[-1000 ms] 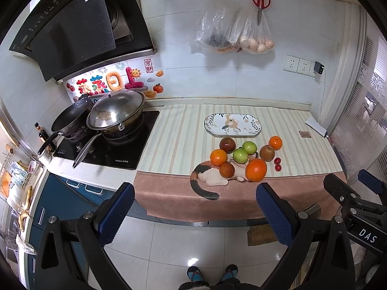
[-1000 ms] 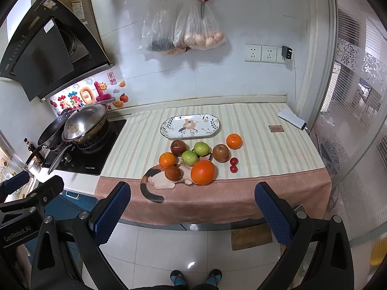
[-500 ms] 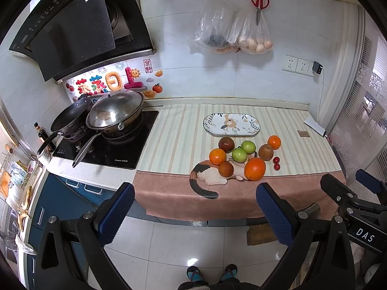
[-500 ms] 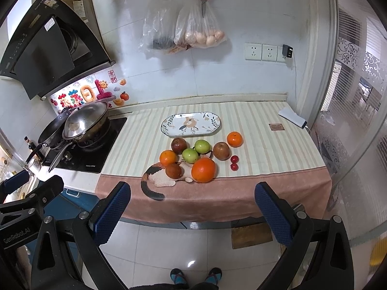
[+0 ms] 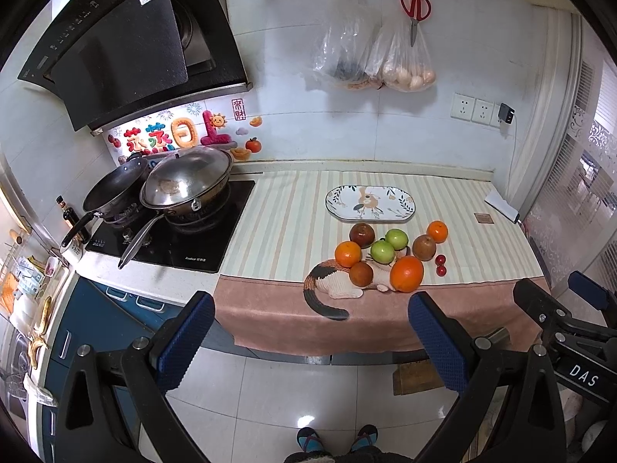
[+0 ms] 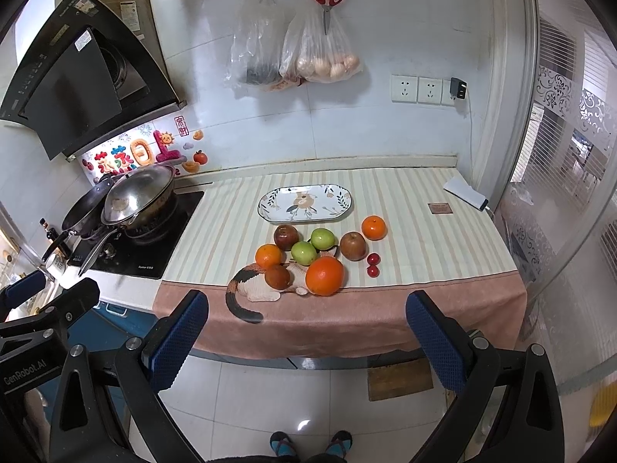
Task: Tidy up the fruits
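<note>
Fruits (image 6: 308,254) clustered on bench (image 6: 424,239), near front edge; oval plate (image 6: 304,202) behind, bare. Slight camera drift since earlier frames; fruits unmoved. Left tool (image 5: 308,341), right tool (image 6: 306,337): jaws spread wide, nothing held. Organizing judged unstarted.

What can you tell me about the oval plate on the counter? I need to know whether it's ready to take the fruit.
The oval plate is a shallow white dish, ceramic by its glossy look, with a dark rim line, leaf sprigs round the border and an orange-brown motif in the middle. It lies flat on the striped mat, behind the fruit cluster, nearest the dark red apple. Nothing lies in it and neither gripper is near.
</note>
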The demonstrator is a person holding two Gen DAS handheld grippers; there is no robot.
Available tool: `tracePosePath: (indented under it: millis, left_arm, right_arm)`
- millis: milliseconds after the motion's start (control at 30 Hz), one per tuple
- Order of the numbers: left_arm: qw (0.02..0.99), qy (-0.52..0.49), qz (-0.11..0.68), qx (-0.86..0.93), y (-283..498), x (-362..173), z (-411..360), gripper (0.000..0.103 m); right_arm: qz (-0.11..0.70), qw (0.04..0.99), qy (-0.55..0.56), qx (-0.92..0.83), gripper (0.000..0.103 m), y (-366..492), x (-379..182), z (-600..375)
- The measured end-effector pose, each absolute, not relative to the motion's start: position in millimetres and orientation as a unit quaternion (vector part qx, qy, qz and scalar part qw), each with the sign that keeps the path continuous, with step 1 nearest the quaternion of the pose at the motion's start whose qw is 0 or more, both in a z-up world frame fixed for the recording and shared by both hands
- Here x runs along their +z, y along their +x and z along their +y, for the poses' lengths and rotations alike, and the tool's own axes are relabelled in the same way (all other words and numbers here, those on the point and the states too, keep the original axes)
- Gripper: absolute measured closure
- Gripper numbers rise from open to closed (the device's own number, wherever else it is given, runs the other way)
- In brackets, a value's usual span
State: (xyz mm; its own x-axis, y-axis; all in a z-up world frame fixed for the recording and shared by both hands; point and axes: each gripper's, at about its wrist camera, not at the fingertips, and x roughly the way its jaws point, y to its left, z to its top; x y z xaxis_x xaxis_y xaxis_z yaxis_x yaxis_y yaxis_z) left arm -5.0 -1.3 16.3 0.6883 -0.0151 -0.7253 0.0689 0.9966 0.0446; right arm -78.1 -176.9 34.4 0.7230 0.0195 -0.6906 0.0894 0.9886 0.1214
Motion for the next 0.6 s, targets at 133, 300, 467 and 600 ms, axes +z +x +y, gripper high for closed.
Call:
tracePosePath:
  millis: [133,300,467,600]
  left_arm:
    - [0.918,0.035,0.394,-0.023,-5.7,15.3,-1.7,0.000]
    - [0.918,0.034,0.393,-0.023,-5.6,15.6,-1.7,0.000]
    - [0.918,0.033,0.394,-0.024,-5.7,15.6,-2.7,0.000]
    - [0.918,0.033,0.395,-0.024,-5.0,18.6,-3.7,0.000]
  right_arm:
    - [0.372,0.925,0.073,-0.019,0.000,-77.5,34.0,-176.2]
    - [0.372,0.925,0.072,-0.018,0.000,-78.2,34.2,-176.1]
    - [0.371,0.926,0.072,-0.019,0.000,-79.0,34.6,-175.8]
    - [0.371,0.925,0.073,-0.019,0.000,-80.1,35.8,-175.7]
